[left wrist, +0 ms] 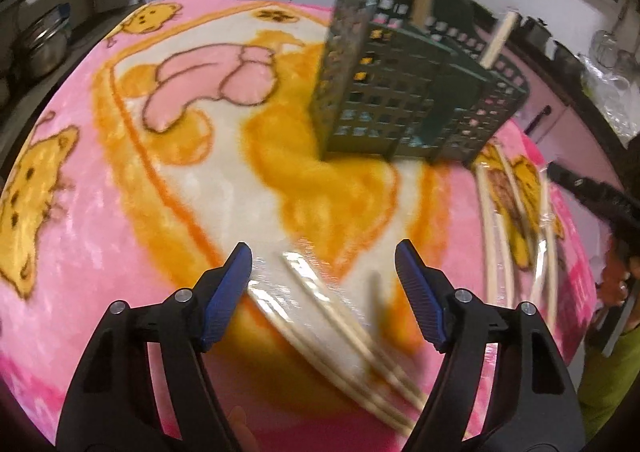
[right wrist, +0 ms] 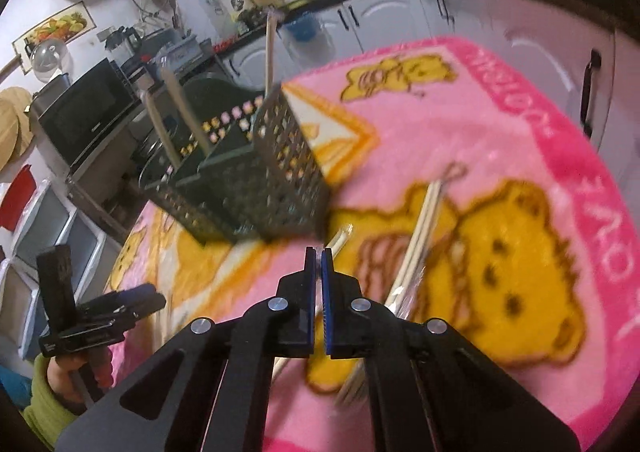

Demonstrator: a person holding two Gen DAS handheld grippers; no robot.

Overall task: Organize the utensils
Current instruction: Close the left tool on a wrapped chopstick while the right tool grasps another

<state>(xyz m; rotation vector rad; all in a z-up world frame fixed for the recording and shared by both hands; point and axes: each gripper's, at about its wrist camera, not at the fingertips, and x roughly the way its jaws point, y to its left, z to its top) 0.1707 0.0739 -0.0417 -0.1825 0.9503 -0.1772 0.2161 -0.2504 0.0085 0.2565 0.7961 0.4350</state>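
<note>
- Left gripper (left wrist: 324,272) is held wide apart over a wrapped chopstick bundle (left wrist: 340,316), with nothing pinched; the bundle lies slanted between the fingers, running toward 5 o'clock in the left wrist view.
- Right gripper (right wrist: 319,264) is pressed almost together, and a thin pale stick (right wrist: 338,242) appears to be nipped at the tips, though blur leaves this unsure.
- A green slotted caddy (left wrist: 400,92) stands on the pink blanket (left wrist: 100,212) at 1 o'clock of the left gripper, with several sticks already upright in it.
- More loose chopsticks (left wrist: 516,220) lie at 3 o'clock, just beside the caddy's base.
- A slip is judged likely: glossy wrap on the bundle may slide between the pads if it is gripped off-centre.
- The caddy could be tipped or pushed, since the soft blanket gives poor footing and tall sticks offer leverage.
- A stick held by its end may swing and miss the compartment.
- The two grippers work near each other, so a clash is possible.
</note>
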